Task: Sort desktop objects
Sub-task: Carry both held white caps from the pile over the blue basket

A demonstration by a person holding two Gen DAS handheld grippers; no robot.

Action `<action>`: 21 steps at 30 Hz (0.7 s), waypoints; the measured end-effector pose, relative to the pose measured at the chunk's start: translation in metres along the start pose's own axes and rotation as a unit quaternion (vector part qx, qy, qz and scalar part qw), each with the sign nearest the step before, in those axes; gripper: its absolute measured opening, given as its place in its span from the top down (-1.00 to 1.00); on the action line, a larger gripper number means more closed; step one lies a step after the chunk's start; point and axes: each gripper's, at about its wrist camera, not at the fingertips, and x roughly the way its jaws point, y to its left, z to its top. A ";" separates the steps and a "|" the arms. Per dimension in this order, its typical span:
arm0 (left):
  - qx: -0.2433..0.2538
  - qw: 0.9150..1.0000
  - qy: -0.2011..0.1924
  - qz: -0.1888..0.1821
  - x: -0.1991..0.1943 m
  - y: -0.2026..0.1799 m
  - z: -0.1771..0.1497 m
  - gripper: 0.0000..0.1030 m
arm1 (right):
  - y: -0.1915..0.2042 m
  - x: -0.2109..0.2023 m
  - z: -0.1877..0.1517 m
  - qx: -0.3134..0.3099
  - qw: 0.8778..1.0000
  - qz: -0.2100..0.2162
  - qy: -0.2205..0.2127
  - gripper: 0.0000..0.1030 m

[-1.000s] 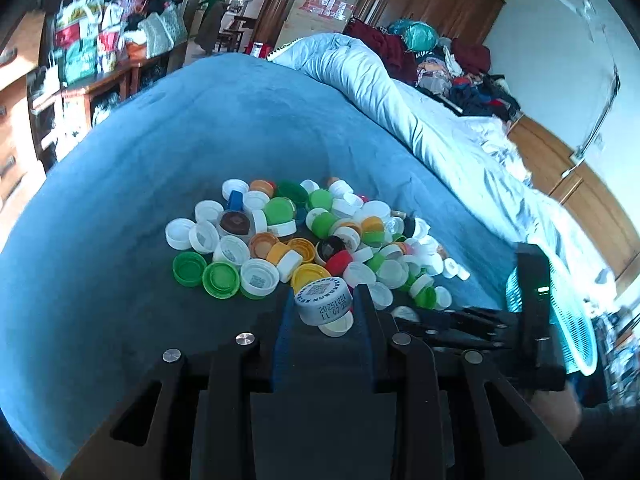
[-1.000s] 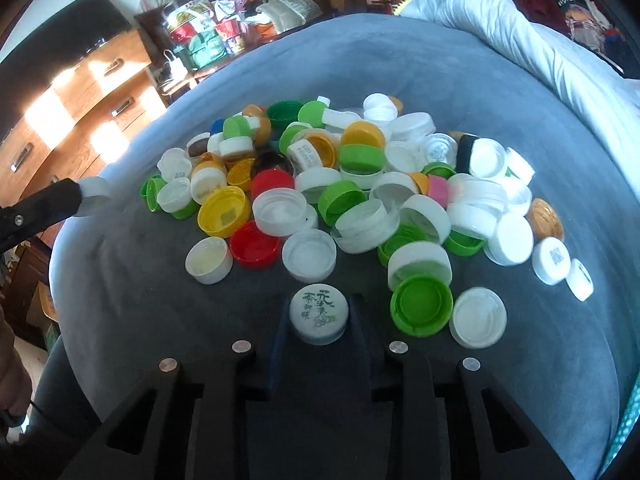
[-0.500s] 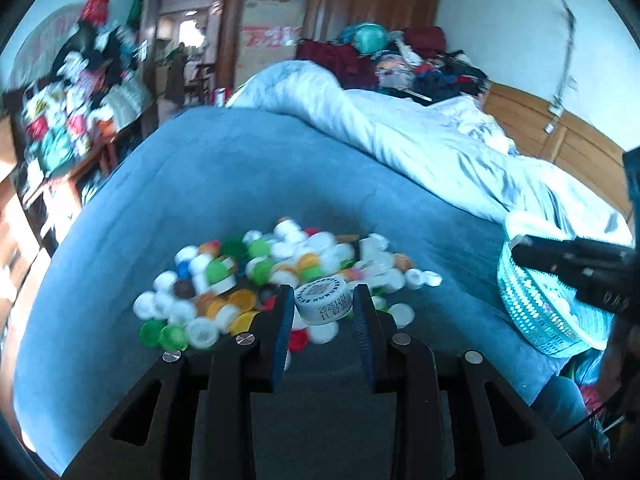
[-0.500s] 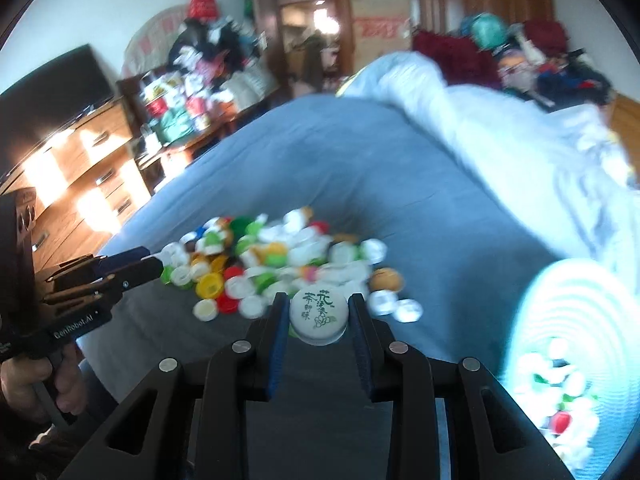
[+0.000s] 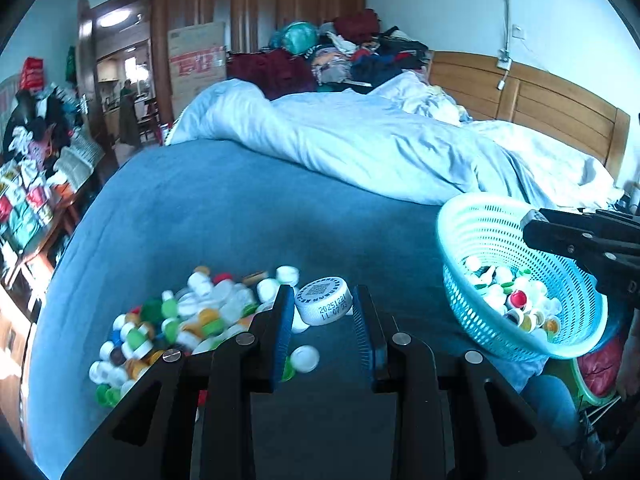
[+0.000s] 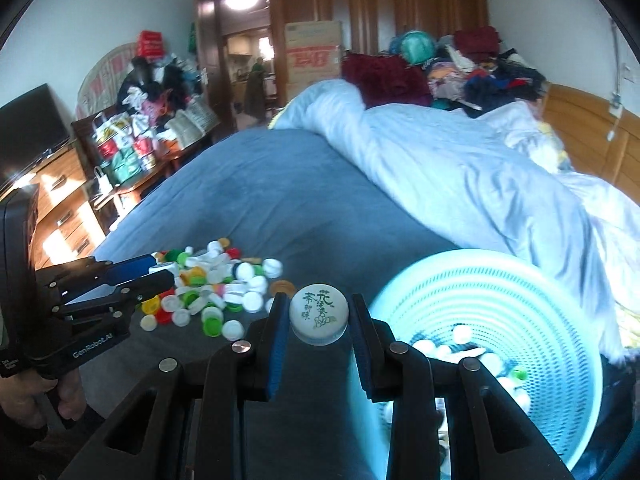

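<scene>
My left gripper is shut on a white bottle cap with a printed code and date, held in the air above the pile of coloured caps on the blue bedspread. My right gripper is shut on a white cap with green characters, beside the rim of the turquoise mesh basket. The basket holds several caps. The left gripper shows at the left of the right wrist view, the right gripper over the basket in the left wrist view.
A crumpled pale blue duvet lies across the far side of the bed, with a wooden headboard to the right. A cluttered sideboard stands left of the bed. A hand grips the left tool's handle.
Both grippers rose from the cap pile and swung right toward the basket, each keeping its white cap. The basket came into view and the pile shrank behind.
</scene>
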 end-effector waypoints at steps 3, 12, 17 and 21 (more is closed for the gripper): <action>0.006 1.000 0.003 -0.007 0.005 -0.014 0.010 0.51 | -0.015 -0.008 -0.002 0.007 1.000 -0.012 -0.003 0.37; 0.029 0.999 0.018 -0.028 0.024 -0.061 0.037 0.51 | -0.055 -0.024 -0.005 0.032 0.999 -0.042 -0.011 0.37; 0.049 0.997 0.030 -0.049 0.037 -0.094 0.050 0.51 | -0.072 -0.030 -0.010 0.046 0.997 -0.057 -0.008 0.37; 0.064 0.996 0.036 -0.060 0.043 -0.113 0.056 0.51 | -0.084 -0.034 -0.015 0.057 0.996 -0.067 -0.002 0.36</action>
